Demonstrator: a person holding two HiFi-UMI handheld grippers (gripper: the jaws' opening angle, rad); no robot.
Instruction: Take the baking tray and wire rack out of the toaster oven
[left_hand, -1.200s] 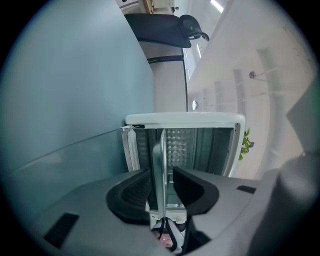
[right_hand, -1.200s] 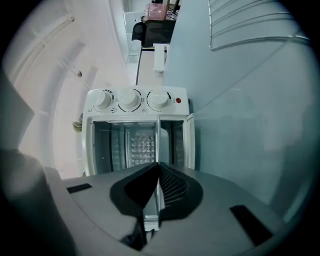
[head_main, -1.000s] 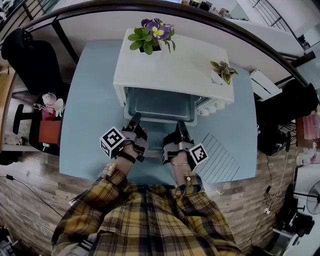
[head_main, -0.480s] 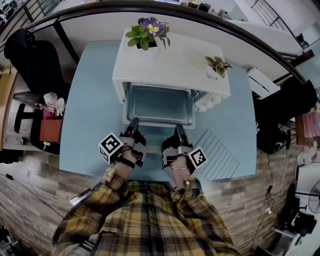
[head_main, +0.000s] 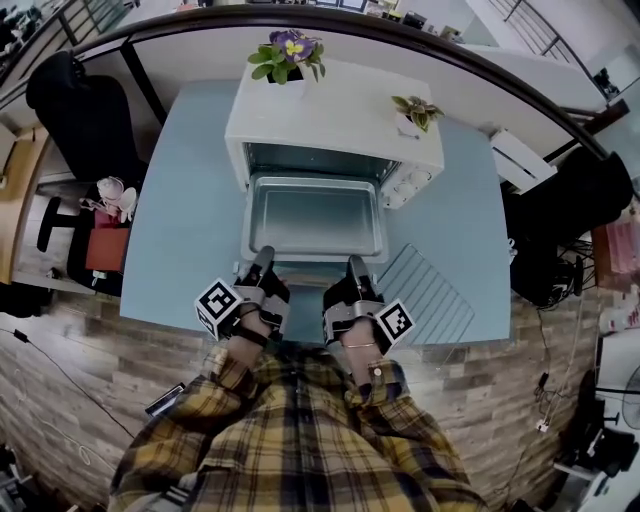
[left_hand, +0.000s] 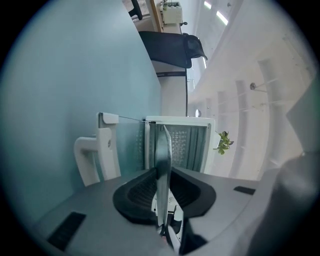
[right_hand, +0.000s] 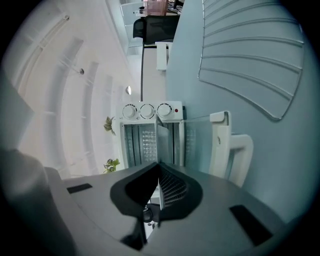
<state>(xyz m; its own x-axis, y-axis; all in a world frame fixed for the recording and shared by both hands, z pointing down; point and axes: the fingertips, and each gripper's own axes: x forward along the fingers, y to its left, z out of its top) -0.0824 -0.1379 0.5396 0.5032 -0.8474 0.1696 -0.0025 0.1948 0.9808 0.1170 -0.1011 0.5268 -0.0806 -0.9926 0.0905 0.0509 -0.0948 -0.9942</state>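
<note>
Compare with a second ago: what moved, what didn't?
The baking tray slid further out of the toaster oven, toward the person. The left gripper and right gripper drew it back, jaws still clamped on its near rim. Nothing newly grasped or released. The wire rack still lies on the table at the right.

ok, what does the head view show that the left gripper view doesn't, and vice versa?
Head view only: the wire rack lying on the table right of the baking tray, the right tool, plaid sleeves. Left gripper view only: the left tool shut on the tray's rim, seen edge-on, and the perforated inner wall of the toaster oven. Both: tray, open oven, black chair.
</note>
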